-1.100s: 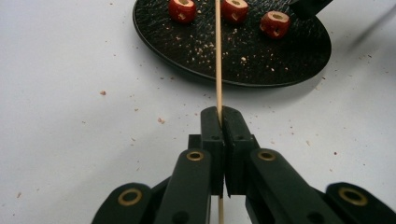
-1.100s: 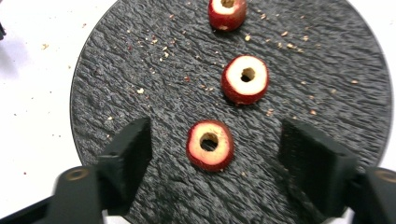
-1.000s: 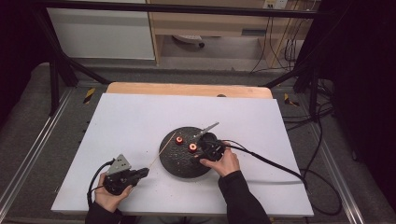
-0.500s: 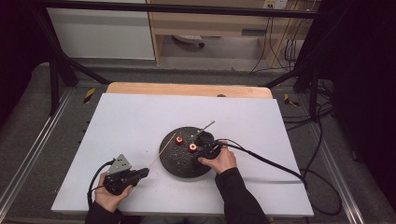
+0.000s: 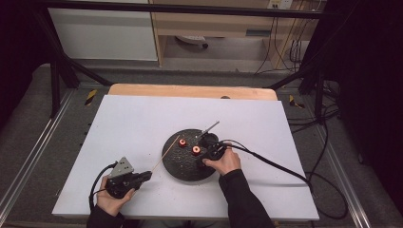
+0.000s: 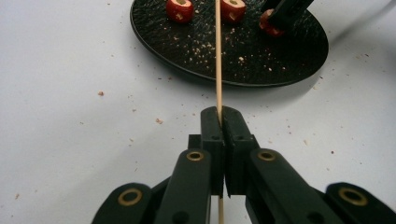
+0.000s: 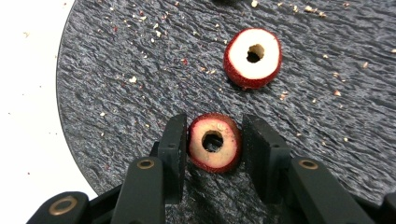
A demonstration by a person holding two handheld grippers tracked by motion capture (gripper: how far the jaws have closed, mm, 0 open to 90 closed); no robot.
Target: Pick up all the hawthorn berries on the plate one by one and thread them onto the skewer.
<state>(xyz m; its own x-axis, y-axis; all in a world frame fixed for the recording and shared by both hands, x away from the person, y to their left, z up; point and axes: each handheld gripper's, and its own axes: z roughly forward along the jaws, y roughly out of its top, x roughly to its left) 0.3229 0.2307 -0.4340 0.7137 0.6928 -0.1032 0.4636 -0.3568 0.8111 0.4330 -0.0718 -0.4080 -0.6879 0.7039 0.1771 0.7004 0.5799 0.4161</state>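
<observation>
A black round plate point(image 5: 183, 168) holds red ring-shaped fruit slices with pale flesh and a hole through the core. My right gripper point(image 5: 203, 144) is low over the plate point(image 7: 140, 70), its jaws closed against one slice point(image 7: 214, 142) that rests on the plate. A second slice point(image 7: 252, 58) lies just beyond it. My left gripper point(image 5: 148, 175) rests on the white table, shut on a thin wooden skewer point(image 6: 217, 56) that points over the plate's near rim. In the left gripper view two slices point(image 6: 180, 9) lie at the plate's far side, near the right gripper point(image 6: 285, 9).
A thin metal rod point(image 5: 209, 128) lies at the plate's far edge. Crumbs dot the plate and the white tabletop point(image 5: 133, 123). A black cable point(image 5: 275, 166) trails right from the right gripper. A wooden edge point(image 5: 190, 90) runs behind the table.
My right gripper has shifted slightly left and forward across the plate onto a slice. The left gripper and skewer have held still.
</observation>
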